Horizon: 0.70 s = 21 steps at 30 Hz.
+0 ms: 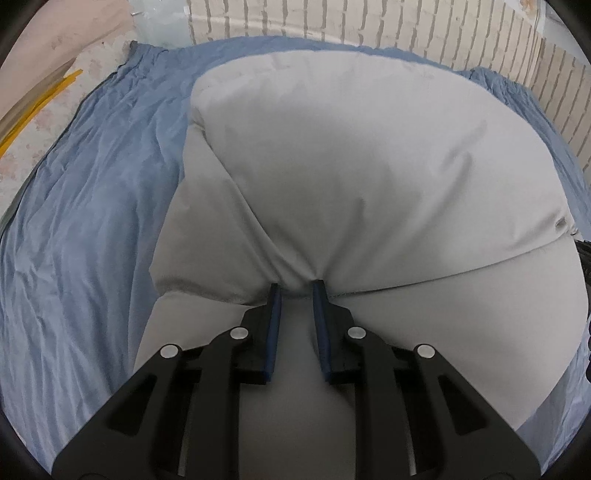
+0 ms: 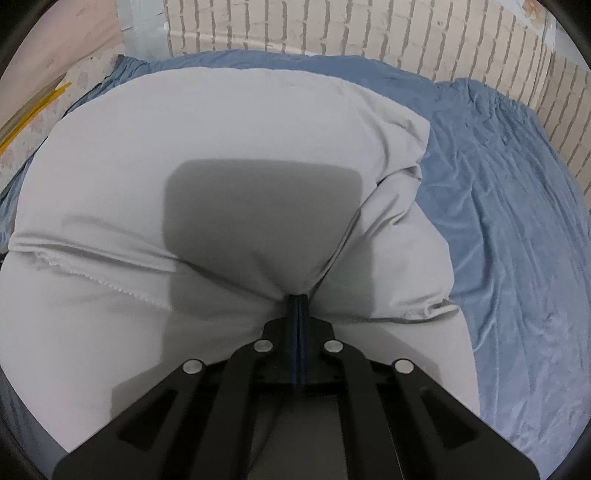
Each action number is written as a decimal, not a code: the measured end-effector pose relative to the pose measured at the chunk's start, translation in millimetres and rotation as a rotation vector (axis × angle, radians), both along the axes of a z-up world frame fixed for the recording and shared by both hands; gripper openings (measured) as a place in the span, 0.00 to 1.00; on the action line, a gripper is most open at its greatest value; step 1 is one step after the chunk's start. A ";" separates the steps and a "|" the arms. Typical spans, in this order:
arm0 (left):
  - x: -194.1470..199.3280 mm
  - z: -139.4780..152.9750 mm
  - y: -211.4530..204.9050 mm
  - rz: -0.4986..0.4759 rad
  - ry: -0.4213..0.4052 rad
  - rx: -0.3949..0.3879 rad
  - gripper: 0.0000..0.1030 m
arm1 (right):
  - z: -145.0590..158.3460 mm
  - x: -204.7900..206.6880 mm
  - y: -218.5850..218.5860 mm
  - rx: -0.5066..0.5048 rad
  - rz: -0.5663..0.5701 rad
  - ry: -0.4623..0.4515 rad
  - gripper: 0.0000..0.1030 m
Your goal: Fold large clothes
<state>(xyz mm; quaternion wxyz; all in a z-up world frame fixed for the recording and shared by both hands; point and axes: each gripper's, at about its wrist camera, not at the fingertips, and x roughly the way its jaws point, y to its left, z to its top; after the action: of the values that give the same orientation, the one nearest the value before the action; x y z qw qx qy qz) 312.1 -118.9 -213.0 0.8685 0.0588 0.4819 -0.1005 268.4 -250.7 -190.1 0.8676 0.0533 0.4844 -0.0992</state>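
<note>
A large pale grey garment (image 1: 351,177) lies on a blue sheet, with its near part folded over the layer beneath. My left gripper (image 1: 297,290) has a gap between its blue pads, and the tips touch a bunched fold of the grey cloth. In the right wrist view the same garment (image 2: 184,147) fills the middle. My right gripper (image 2: 297,297) is shut on a pinched fold of the grey cloth, which pulls into creases at the tips. A hemmed edge (image 2: 92,273) runs across on the left.
The wrinkled blue sheet (image 1: 92,221) covers the surface, also seen in the right wrist view (image 2: 517,221). A pale brick wall (image 2: 332,29) stands behind. Yellow strips (image 1: 33,110) lie on the floor at the far left.
</note>
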 end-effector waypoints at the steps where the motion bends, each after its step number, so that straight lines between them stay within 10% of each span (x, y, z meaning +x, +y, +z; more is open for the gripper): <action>1: 1.2 -1.5 1.4 -0.002 0.007 0.004 0.17 | -0.9 2.2 -1.4 0.006 -0.002 0.002 0.00; 21: 51.9 -14.8 -22.2 -0.002 0.093 0.031 0.17 | -11.8 39.7 -16.9 0.066 -0.016 0.075 0.00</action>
<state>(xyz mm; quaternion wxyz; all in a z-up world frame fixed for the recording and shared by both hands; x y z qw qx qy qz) 363.9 -141.1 -227.8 0.8441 0.0678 0.5231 -0.0964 308.1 -267.5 -201.8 0.8458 0.0823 0.5190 -0.0921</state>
